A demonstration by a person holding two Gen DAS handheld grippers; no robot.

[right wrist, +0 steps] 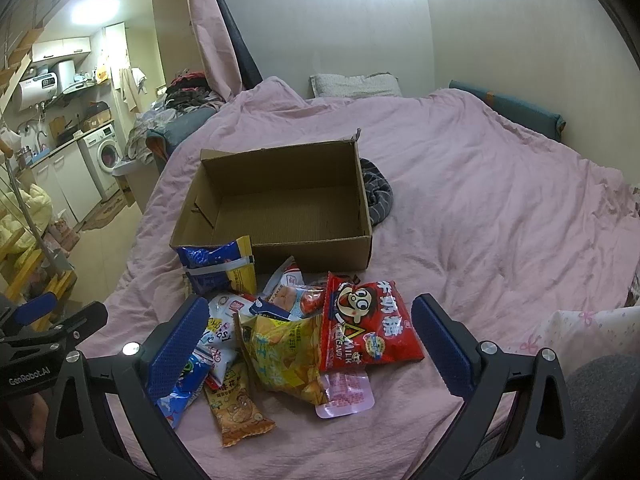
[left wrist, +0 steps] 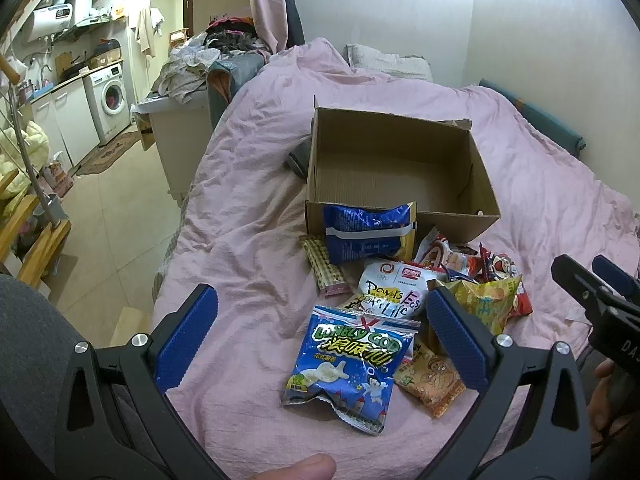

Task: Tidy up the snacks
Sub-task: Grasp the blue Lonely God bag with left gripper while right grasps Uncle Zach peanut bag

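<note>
A pink quilt [right wrist: 480, 208] covers the bed and fills most of both views. At frame centre sits an open cardboard box [right wrist: 276, 200], upright, with nothing seen inside. A striped grey cloth [right wrist: 378, 196] lies against its right wall in the right wrist view.

The snacks lie in a loose heap on the quilt just below the box. A blue bag [left wrist: 366, 234] leans against the box's near wall. A red candy bag [right wrist: 368, 324] lies at the heap's right, overlapping a yellow chip bag [right wrist: 284, 356]. A blue-and-white bag [left wrist: 348, 364] lies nearest the lower edge of the left wrist view. A white pouch [left wrist: 394, 288] with handwriting sits mid-heap. An orange packet [right wrist: 236, 408] lies at lower centre, and a pink wafer bar [left wrist: 326, 272] at the heap's left.

The left gripper [left wrist: 320, 340] is spread wide, its pads either side of the blue-and-white bag, holding nothing. The right gripper [right wrist: 310, 344] is likewise spread, empty, framing the yellow and red bags.
</note>
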